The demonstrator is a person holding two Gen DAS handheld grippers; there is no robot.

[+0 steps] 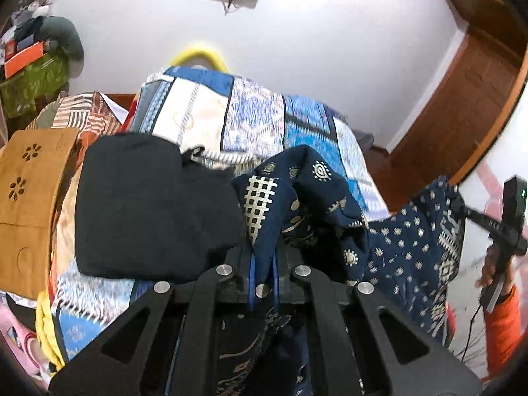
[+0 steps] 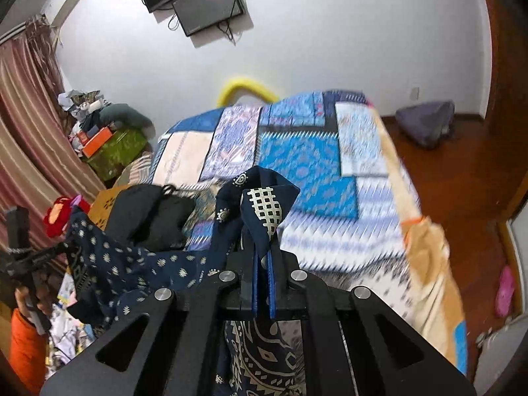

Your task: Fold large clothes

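Note:
A navy garment with a cream print (image 1: 412, 241) hangs stretched in the air between my two grippers, above the near end of the bed. My left gripper (image 1: 263, 264) is shut on one corner of it, with a fold of cloth (image 1: 264, 204) sticking up past the fingers. My right gripper (image 2: 263, 264) is shut on the other corner (image 2: 264, 208). The cloth (image 2: 132, 264) sags leftward from it toward the left gripper (image 2: 19, 257). The right gripper also shows at the far right of the left wrist view (image 1: 508, 217).
A folded black garment (image 1: 148, 204) lies on the bed's blue patchwork cover (image 2: 313, 158), next to a wooden lap table (image 1: 29, 204). A cluttered green box (image 2: 115, 151) stands at the far left. Wooden floor (image 2: 462, 181) lies right of the bed.

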